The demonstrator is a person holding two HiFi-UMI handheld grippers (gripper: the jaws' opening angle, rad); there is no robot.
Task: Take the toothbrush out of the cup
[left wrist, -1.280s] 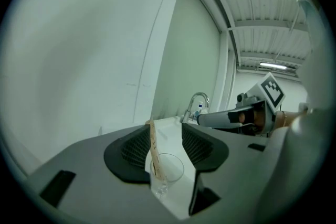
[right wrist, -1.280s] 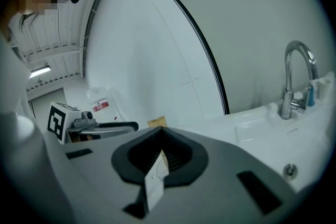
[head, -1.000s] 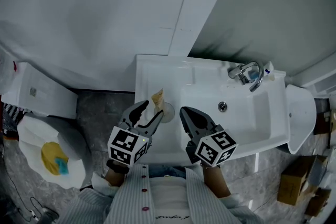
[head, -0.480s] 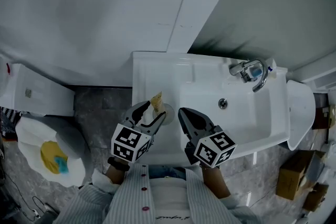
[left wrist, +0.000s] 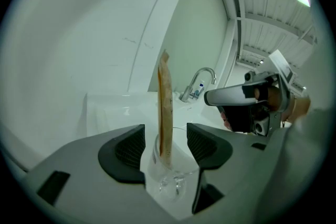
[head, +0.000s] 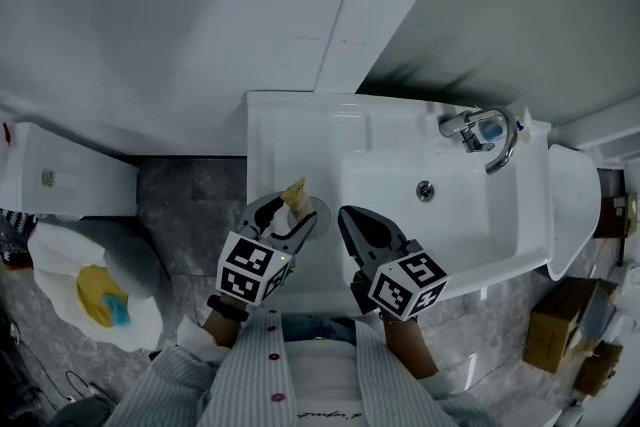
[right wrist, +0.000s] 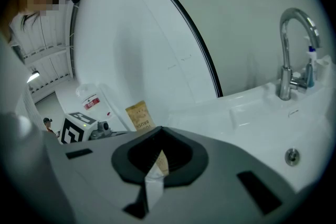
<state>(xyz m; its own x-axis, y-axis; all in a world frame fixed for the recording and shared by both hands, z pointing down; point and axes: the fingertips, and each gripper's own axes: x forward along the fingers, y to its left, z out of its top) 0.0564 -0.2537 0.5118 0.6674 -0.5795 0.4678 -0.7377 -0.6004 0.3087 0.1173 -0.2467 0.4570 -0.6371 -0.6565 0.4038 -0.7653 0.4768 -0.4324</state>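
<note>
My left tool (left wrist: 165, 147): jaws spread wide, just been opening, straddling the clear cup (left wrist: 170, 178), pads not pressing on it. My right tool (head: 352, 220): jaws pressed together, empty, just right of the cup. Surface: left ledge of white washbasin (head: 470, 235), faucet (head: 480, 133) far right, white wall behind. Toothbrush (left wrist: 165, 107): wrapped, upright in the cup, between my left jaws.

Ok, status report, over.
Left gripper just opened, straddling cup. Right gripper shut, empty. Toothbrush standing in cup. Nothing in the way.
</note>
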